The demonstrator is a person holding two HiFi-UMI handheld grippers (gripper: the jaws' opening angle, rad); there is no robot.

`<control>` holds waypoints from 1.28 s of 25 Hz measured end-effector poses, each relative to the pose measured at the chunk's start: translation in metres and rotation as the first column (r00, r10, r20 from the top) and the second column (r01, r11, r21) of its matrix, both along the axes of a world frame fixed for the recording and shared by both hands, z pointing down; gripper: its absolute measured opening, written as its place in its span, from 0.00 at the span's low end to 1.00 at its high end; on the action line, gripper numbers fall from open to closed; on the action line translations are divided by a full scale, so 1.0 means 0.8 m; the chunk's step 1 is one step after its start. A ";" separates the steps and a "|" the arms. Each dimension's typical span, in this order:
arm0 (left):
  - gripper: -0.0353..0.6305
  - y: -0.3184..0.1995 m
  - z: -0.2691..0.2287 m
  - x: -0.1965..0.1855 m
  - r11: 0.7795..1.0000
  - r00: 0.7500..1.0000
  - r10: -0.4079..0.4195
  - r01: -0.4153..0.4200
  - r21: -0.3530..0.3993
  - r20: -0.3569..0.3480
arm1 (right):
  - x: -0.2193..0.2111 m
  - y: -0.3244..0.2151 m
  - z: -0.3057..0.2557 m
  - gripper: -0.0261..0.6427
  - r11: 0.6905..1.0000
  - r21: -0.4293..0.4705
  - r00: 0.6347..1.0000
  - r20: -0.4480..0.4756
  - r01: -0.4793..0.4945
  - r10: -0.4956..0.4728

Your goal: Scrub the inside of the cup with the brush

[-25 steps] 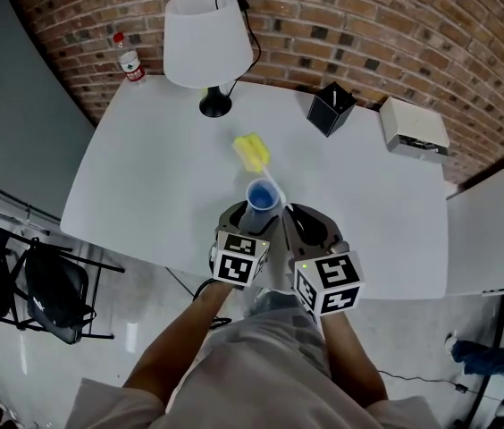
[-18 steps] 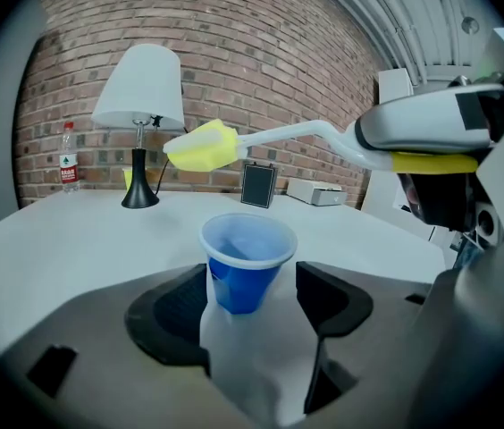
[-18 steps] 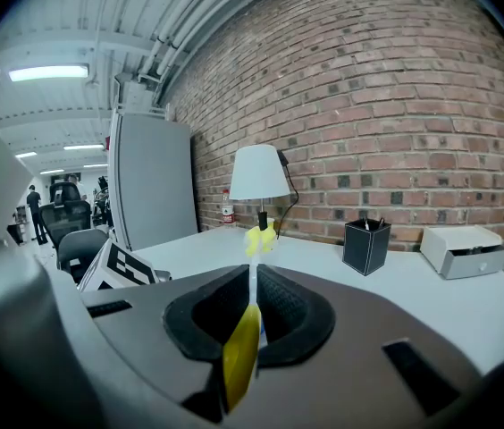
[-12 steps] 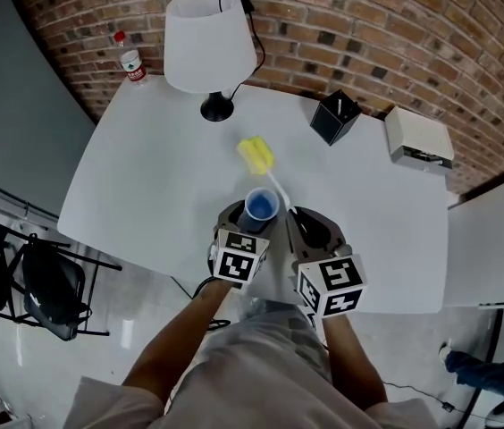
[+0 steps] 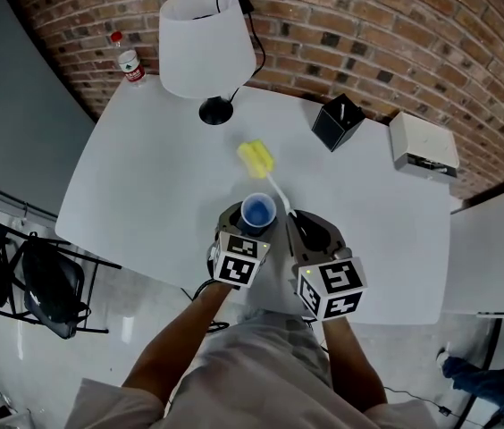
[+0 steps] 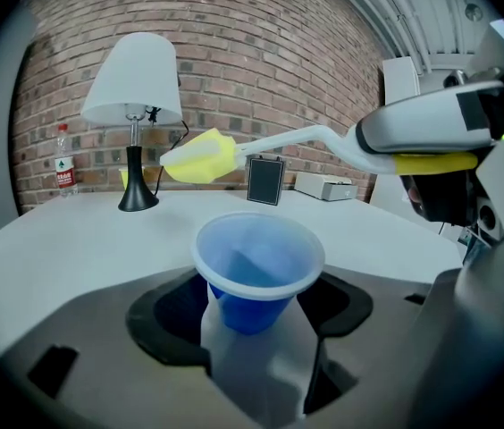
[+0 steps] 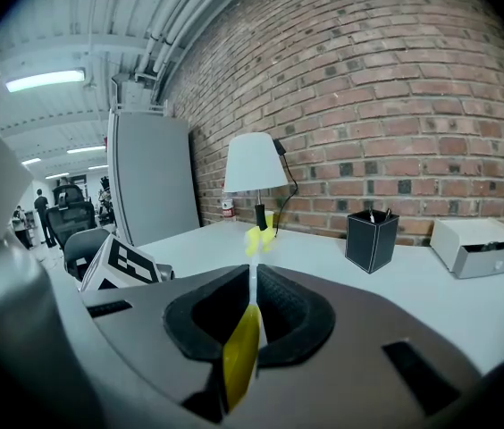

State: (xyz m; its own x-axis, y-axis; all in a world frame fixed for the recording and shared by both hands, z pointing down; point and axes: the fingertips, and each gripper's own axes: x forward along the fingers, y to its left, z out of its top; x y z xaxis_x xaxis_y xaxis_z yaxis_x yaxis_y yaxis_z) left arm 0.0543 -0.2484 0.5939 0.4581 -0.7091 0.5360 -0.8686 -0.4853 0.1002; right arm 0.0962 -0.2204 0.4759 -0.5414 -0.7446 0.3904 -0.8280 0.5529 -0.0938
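Note:
My left gripper (image 5: 254, 224) is shut on a blue plastic cup (image 5: 258, 212) with a white rim, held upright over the white table (image 5: 145, 177); in the left gripper view the cup (image 6: 256, 271) sits between the jaws with its inside empty. My right gripper (image 5: 298, 231) is shut on the brush (image 5: 270, 179), gripping its white and yellow handle (image 7: 245, 342). The brush's yellow sponge head (image 5: 254, 156) points away, beyond and above the cup, outside it. In the left gripper view the yellow head (image 6: 200, 159) hangs above and behind the cup's rim.
On the table stand a white lamp (image 5: 205, 47) at the back, a black pen holder (image 5: 338, 121) and a white box (image 5: 424, 145) at the back right. A water bottle (image 5: 128, 61) stands at the far left corner. A black chair (image 5: 29, 284) is left of the table.
The cup and both grippers have shifted slightly nearer to me and to the left; the brush head stays beyond the cup, outside it.

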 end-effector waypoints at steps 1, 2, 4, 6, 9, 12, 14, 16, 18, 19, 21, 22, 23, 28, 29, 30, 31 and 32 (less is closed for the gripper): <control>0.50 -0.002 0.004 0.002 1.000 1.000 0.005 -0.005 0.004 -0.001 | 0.002 -0.001 0.001 0.08 1.000 -0.004 1.000 -0.001 0.004 -0.004; 0.50 -0.004 0.006 0.003 1.000 1.000 0.009 -0.009 0.008 -0.001 | 0.003 -0.002 0.002 0.08 1.000 -0.009 1.000 -0.003 0.008 -0.008; 0.50 -0.006 0.006 0.004 1.000 1.000 0.012 -0.012 0.010 0.001 | 0.006 -0.002 0.002 0.08 1.000 -0.018 1.000 -0.006 0.016 -0.016; 0.50 -0.007 0.004 0.002 1.000 1.000 0.007 -0.007 0.010 0.005 | 0.010 -0.003 -0.001 0.08 0.999 -0.024 1.000 -0.009 0.025 -0.025; 0.49 -0.009 -0.001 -0.002 1.000 1.000 0.008 -0.008 0.018 0.023 | 0.014 -0.005 -0.008 0.08 0.998 -0.025 0.999 -0.016 0.050 -0.051; 0.49 -0.011 -0.008 -0.005 0.999 0.998 0.022 -0.023 0.028 0.051 | 0.018 -0.005 -0.016 0.08 0.994 -0.022 0.994 -0.035 0.106 -0.106; 0.49 -0.014 -0.012 -0.008 0.999 0.997 0.031 -0.034 0.034 0.071 | 0.021 -0.004 -0.023 0.08 0.988 -0.016 0.987 -0.055 0.151 -0.151; 0.49 -0.018 -0.016 -0.013 0.998 0.995 0.039 -0.043 0.039 0.096 | 0.024 -0.004 -0.030 0.08 0.981 -0.006 0.978 -0.078 0.192 -0.192; 0.49 -0.023 -0.019 -0.018 0.998 0.992 0.045 -0.051 0.041 0.121 | 0.029 -0.005 -0.037 0.08 0.974 0.004 0.969 -0.095 0.229 -0.227; 0.49 -0.026 -0.020 -0.020 0.998 0.990 0.047 -0.053 0.041 0.133 | 0.032 -0.006 -0.040 0.08 0.969 0.006 0.964 -0.099 0.247 -0.245; 0.49 -0.031 -0.024 -0.025 0.998 0.986 0.048 -0.055 0.044 0.158 | 0.035 -0.006 -0.046 0.08 0.956 0.006 0.951 -0.105 0.292 -0.290; 0.49 -0.032 -0.026 -0.027 0.997 0.983 0.050 -0.059 0.046 0.175 | 0.037 -0.005 -0.050 0.08 0.948 0.005 0.943 -0.111 0.317 -0.314; 0.49 -0.034 -0.029 -0.030 0.997 0.979 0.055 -0.065 0.048 0.195 | 0.039 -0.004 -0.053 0.08 0.940 0.004 0.934 -0.117 0.340 -0.337; 0.49 -0.034 -0.040 -0.049 0.994 0.953 0.079 -0.099 0.055 0.292 | 0.035 0.008 -0.074 0.08 0.884 0.018 0.874 -0.161 0.468 -0.459; 0.49 -0.033 -0.041 -0.053 0.994 0.950 0.079 -0.100 0.054 0.301 | 0.031 0.012 -0.078 0.08 0.869 0.019 0.857 -0.173 0.495 -0.485; 0.49 -0.032 -0.042 -0.057 0.993 0.948 0.080 -0.101 0.053 0.310 | 0.027 0.015 -0.081 0.08 0.855 0.017 0.842 -0.186 0.519 -0.507; 0.49 -0.031 -0.043 -0.061 0.993 0.945 0.083 -0.104 0.052 0.318 | 0.024 0.017 -0.084 0.08 0.843 0.013 0.828 -0.198 0.538 -0.525; 0.49 -0.030 -0.044 -0.064 0.993 0.941 0.087 -0.110 0.052 0.327 | 0.021 0.019 -0.087 0.08 0.833 0.009 0.815 -0.212 0.553 -0.539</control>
